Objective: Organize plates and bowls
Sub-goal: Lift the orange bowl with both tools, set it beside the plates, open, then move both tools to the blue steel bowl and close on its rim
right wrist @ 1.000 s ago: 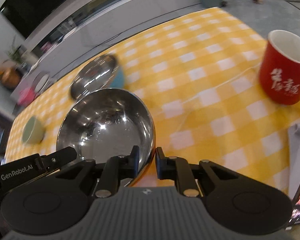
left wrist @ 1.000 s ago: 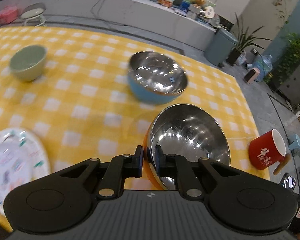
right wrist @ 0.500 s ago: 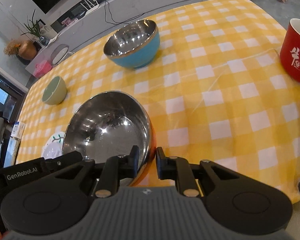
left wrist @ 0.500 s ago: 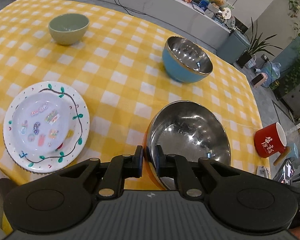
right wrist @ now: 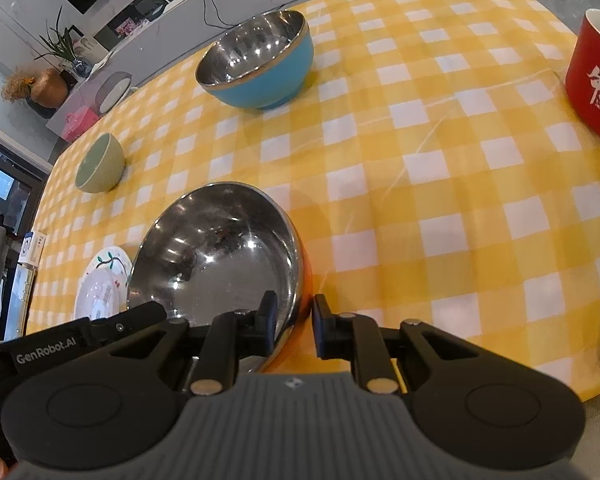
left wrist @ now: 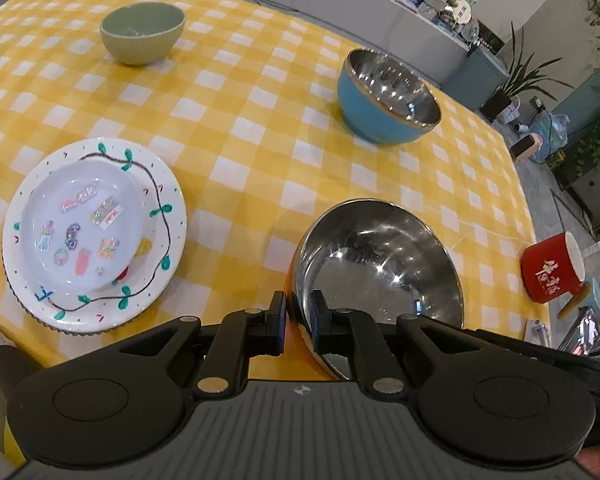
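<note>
An orange bowl with a steel inside (left wrist: 376,264) is held above the near part of the yellow checked table (left wrist: 252,120). My left gripper (left wrist: 299,314) is shut on its near left rim. My right gripper (right wrist: 293,318) is shut on its near right rim, and the bowl (right wrist: 220,248) fills the lower left of that view. A blue steel-lined bowl (left wrist: 386,98) stands at the far right, also seen in the right wrist view (right wrist: 260,66). A green bowl (left wrist: 142,32) stands far left. A small clear plate (left wrist: 82,232) lies on a white painted plate (left wrist: 156,256) at the near left.
A red mug (left wrist: 554,272) stands near the table's right edge, and it is large at the right of the right wrist view (right wrist: 598,80). A phone (left wrist: 584,332) lies beyond the mug. A grey counter (left wrist: 380,8) runs behind the table.
Both grippers have lifted and pulled back with the orange bowl. The plates and the green bowl have come into fuller view, and the blue bowl looks farther away.
</note>
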Demonstrator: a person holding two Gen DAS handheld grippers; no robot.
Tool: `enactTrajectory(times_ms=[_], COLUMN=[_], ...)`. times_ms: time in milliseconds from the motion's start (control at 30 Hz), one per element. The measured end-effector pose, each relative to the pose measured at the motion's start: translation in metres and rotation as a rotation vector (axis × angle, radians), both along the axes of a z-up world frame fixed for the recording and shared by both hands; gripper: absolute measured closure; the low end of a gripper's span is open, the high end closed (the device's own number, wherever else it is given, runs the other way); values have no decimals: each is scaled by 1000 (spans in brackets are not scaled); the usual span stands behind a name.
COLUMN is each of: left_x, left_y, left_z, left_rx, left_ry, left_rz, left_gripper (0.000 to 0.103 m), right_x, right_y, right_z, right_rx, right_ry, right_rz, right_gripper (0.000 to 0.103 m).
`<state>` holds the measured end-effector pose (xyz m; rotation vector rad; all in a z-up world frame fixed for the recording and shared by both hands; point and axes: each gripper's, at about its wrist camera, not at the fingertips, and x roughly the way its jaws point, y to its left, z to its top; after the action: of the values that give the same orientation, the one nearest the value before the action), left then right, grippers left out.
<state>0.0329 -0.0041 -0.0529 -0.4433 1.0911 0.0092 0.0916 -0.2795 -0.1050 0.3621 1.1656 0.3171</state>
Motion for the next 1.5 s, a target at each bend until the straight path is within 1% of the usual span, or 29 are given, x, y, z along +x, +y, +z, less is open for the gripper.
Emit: enactTrajectory(times_ms=[133,233,267,300,333,367,400,433,500,600,667,767,867,967,1067,1167,1267,1500], left_x=[-1,0,1,1,1,1,0,0,-1,-1,0,4,11,20,30,41,55,91], left_y=[-2,-1,0,0,-1,-1,-1,-1,-2,-4,-4,-2,0,-1,-2,-2,0,5], left_z=[0,0,0,1,2,3,5,6,11,18,24,29,37,46,54,60,61,56], left_rx=[17,7,4,6,11,14,17,19,24,54,73,69,71,82,89,93,67,36], left_ry=[-2,2,4,3,-3,-10,-16,-24,-45,-77,-98,-117,-145,-180,-226,-268,-299,-311], left_rz=[-6,-10,-9,-10,-10,-8,-6,-9,-17,-26,-35,-45,-55,-63,-83,-94,-110,-114], left_gripper=[90,89,89,83,78,68,61,61,55,54,54,54,54,54,51,48,45,44], right_x=[0,1,1,1,1,0,0,-1,0,1,0,-1,1,8,19,33,46,80], right_y=[2,3,4,4,4,5,6,6,7,6,5,-1,-5,-6,-6,-3,1,6], right_z=[-1,-1,-1,0,1,2,3,4,5,7,12,20,27,34,37,40,41,39], right_rx=[-7,-11,-8,-1,-1,-5,-10,-11,-11,-36,-49,-42,-27,-26,-16,-3,-16,-1], right_ry=[-1,0,-1,-4,-13,-22,-32,-39,-51,-77,-116,-171,-240,-309,-353,-379,-399,-392], right_rz=[10,21,25,28,32,35,40,45,49,40,28,-3,-38,-88,-132,-160,-170,-179], right_gripper=[85,81,77,73,72,70,64,62,59,56,55,49,46,46,45,45,46,46])
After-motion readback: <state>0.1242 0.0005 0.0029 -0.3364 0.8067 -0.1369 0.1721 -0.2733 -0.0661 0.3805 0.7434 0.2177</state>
